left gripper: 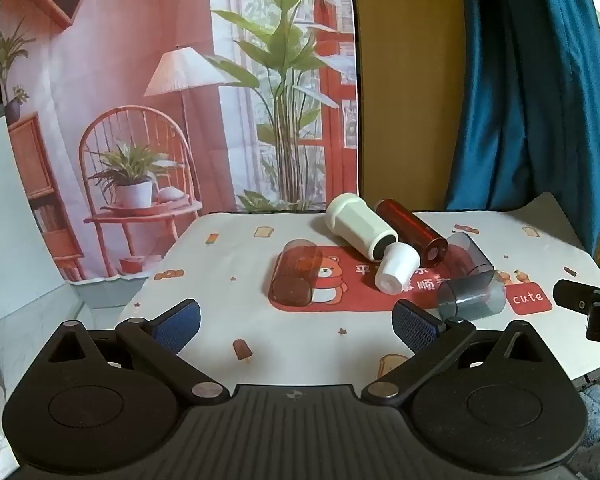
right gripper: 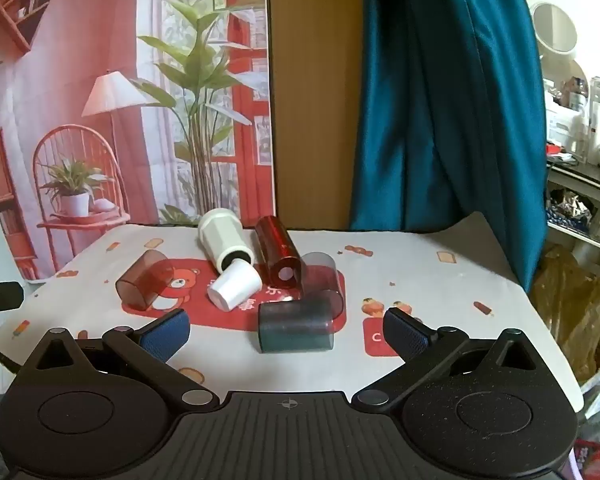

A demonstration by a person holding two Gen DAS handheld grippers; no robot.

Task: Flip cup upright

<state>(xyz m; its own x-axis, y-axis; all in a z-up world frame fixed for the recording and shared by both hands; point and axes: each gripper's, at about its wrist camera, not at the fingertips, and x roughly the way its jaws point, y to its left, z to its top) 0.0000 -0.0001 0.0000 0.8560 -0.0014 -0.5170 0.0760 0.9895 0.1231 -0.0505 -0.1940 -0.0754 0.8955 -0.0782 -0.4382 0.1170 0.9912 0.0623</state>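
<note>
Several cups lie on their sides on the table. A translucent brown cup (left gripper: 295,273) (right gripper: 144,278) lies at the left. A large white cup (left gripper: 358,225) (right gripper: 224,238) and a small white cup (left gripper: 396,267) (right gripper: 236,285) touch mouth to mouth. A red cup (left gripper: 414,232) (right gripper: 278,252) lies behind two smoky grey cups (left gripper: 470,294) (right gripper: 296,326). My left gripper (left gripper: 296,326) is open and empty, short of the brown cup. My right gripper (right gripper: 286,334) is open and empty, its fingers either side of the nearest grey cup.
The table wears a white cloth (left gripper: 300,340) with a red bear print. A printed room backdrop (left gripper: 180,100) and a teal curtain (right gripper: 440,100) hang behind. The right gripper's tip (left gripper: 584,304) shows at the right edge. Shelves and bags (right gripper: 580,280) stand to the right.
</note>
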